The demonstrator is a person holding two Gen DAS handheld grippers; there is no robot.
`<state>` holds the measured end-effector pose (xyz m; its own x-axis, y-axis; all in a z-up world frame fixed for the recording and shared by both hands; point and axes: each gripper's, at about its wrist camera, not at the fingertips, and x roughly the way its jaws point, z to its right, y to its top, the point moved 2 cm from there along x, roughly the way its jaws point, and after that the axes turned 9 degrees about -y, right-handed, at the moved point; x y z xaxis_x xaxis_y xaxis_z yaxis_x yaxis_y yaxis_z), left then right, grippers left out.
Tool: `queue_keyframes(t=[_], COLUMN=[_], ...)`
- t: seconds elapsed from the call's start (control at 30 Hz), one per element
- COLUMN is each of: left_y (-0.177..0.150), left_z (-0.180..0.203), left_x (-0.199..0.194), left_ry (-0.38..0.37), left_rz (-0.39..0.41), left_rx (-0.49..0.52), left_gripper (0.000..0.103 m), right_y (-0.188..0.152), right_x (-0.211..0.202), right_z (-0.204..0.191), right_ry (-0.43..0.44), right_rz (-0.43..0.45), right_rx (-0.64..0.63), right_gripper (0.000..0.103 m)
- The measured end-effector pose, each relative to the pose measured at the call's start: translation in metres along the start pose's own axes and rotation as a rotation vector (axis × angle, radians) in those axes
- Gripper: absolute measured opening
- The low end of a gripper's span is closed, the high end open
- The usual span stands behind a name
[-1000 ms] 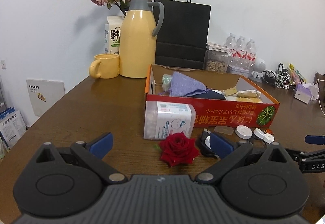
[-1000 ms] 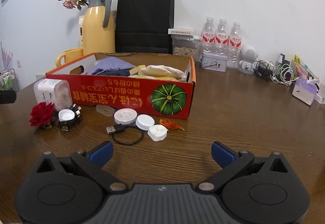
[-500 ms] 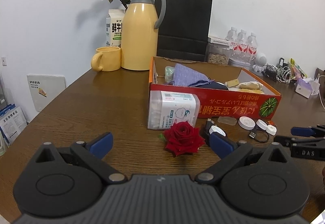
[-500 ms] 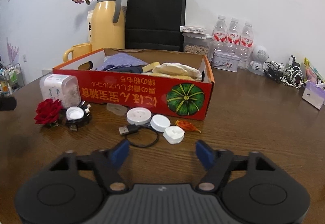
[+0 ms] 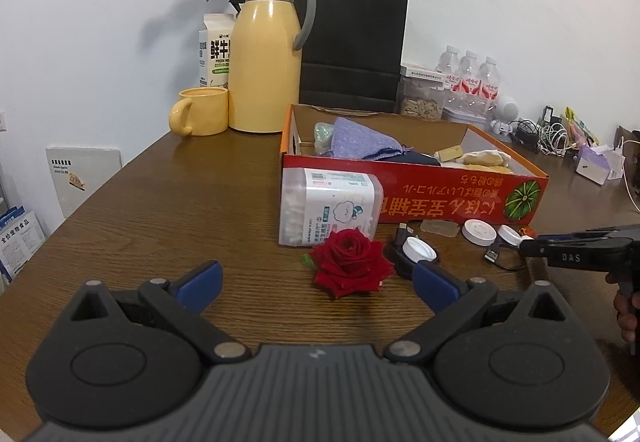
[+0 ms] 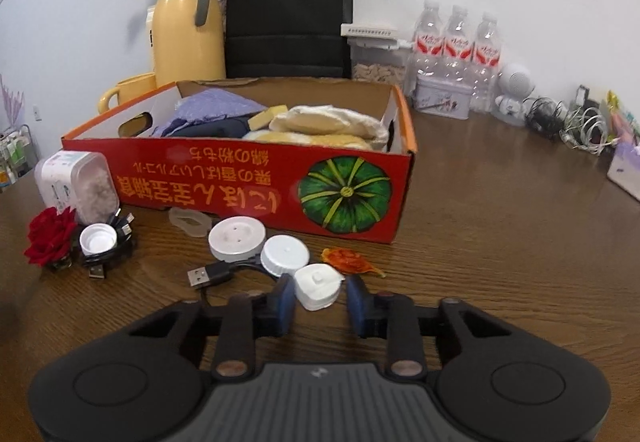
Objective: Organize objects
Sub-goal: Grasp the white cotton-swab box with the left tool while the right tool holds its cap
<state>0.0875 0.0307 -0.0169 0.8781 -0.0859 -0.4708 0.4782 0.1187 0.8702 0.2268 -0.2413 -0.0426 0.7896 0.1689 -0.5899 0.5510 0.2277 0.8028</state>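
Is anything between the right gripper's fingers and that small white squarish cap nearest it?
Nothing visible. The small white squarish cap sits on the bare wooden table between the closing blue fingers of the right gripper; a black USB cable lies just left.

Both grippers showing black linkage arms, blue pads [image 6: 285, 302], brass-toned pivot screws — right gripper [image 5: 576, 250] bearing white "DAS" lettering.

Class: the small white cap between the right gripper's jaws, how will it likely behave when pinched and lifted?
The small white cap looks like hard, thin plastic: probably stiff and light. Its smooth sides may slip as the right gripper's jaws close around it. Flat-based, it probably won't roll.
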Motion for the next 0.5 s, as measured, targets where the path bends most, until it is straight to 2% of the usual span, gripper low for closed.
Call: queue_keyframes(t=[0.2, 0.5], left_y=[0.001, 0.020], left_z=[0.006, 0.009], left_x=[0.006, 0.040], left_ry=[-0.002, 0.031], left_rz=[0.001, 0.009], left_rx=[0.006, 0.009], left_gripper=[0.103, 0.103], right_y=[0.000, 0.000], right_x=[-0.003, -0.029], right_z=[-0.003, 0.001], right_ry=[0.018, -0.048], right_rz=[0.017, 0.173], right_rx=[-0.007, 0.021], right_gripper=[0.024, 0.024])
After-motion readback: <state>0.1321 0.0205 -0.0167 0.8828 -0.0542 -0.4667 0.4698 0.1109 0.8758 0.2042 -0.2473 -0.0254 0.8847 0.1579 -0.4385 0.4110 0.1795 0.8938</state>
